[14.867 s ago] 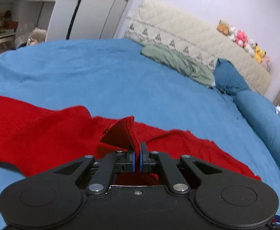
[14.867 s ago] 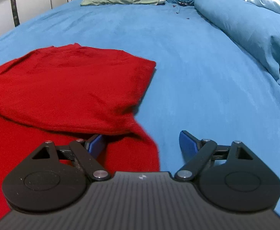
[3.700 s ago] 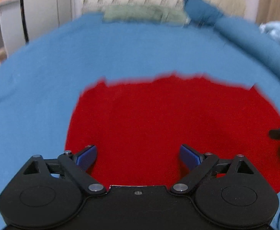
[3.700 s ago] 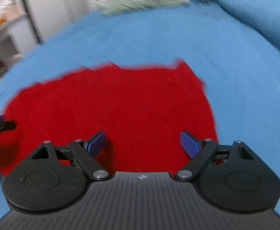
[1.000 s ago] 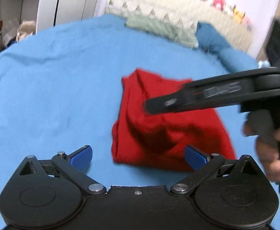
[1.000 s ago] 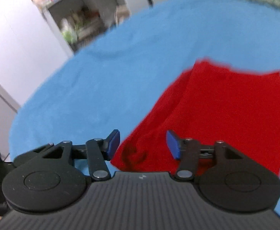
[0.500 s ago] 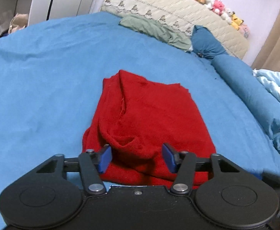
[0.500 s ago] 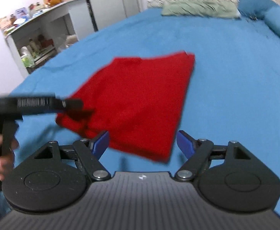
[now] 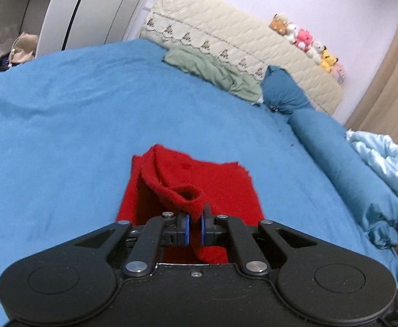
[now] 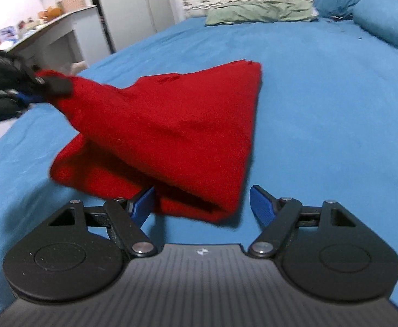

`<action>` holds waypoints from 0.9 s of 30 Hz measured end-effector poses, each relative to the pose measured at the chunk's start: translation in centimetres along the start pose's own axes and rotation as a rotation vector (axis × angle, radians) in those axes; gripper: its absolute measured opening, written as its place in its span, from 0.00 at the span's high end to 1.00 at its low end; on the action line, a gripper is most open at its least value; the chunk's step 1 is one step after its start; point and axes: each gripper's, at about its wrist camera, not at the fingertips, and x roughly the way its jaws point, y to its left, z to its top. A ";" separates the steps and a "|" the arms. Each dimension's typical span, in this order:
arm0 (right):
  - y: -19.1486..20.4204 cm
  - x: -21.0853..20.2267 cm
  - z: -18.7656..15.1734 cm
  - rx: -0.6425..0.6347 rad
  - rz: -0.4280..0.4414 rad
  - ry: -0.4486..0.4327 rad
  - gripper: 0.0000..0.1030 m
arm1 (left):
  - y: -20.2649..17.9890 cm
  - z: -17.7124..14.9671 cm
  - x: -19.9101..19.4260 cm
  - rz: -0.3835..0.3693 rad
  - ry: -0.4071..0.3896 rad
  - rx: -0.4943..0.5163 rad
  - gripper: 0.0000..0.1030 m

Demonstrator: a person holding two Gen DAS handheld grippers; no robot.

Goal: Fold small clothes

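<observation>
Blue bedsheet point(image 9: 62, 125) carries the folded red knitted garment point(image 10: 171, 136); the left gripper point(image 9: 194, 230) pinches and lifts its corner, while the right gripper point(image 10: 201, 201) hovers spread at its near edge.

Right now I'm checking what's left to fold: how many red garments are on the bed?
1. The red garment lies partly folded mid-bed, one corner pinched and lifted by the left gripper; the right gripper is open at its near edge.

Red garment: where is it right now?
The red garment lies folded on the blue bedsheet, centre of both wrist views; its near-left corner is pinched and lifted by the left gripper, and the open right gripper straddles its near edge.
</observation>
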 end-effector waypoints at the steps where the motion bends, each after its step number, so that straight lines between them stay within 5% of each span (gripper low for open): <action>1: 0.0 0.3 0.2 0.016 -0.023 0.004 0.21 | -0.1 0.1 0.0 0.002 -0.005 0.005 0.93; 3: -0.6 0.8 0.9 0.080 -0.082 0.020 0.52 | 0.1 0.4 -0.4 0.008 -0.016 0.009 0.93; 6: -2.5 -0.3 1.5 0.210 -0.066 0.002 0.59 | 1.0 0.1 -1.6 0.009 -0.032 0.020 0.93; 13: -2.5 0.2 0.1 0.031 -0.048 0.047 0.59 | 5.2 -6.1 1.8 0.133 0.134 0.029 0.91; 17: -2.7 0.0 0.6 -0.021 -0.041 0.066 0.58 | 5.1 -6.3 1.4 0.148 0.116 0.071 0.82; 19: -3.1 -0.1 0.6 -0.022 -0.030 0.070 0.56 | 4.3 -6.6 1.0 0.211 0.104 0.153 0.56; 21: -3.2 -0.2 0.5 -0.028 -0.014 0.078 0.52 | 3.7 -7.2 1.1 0.289 0.100 0.230 0.46; 27: -3.8 -2.1 0.2 -0.085 -0.003 0.113 0.26 | 4.5 -6.9 1.8 0.299 0.137 0.199 0.45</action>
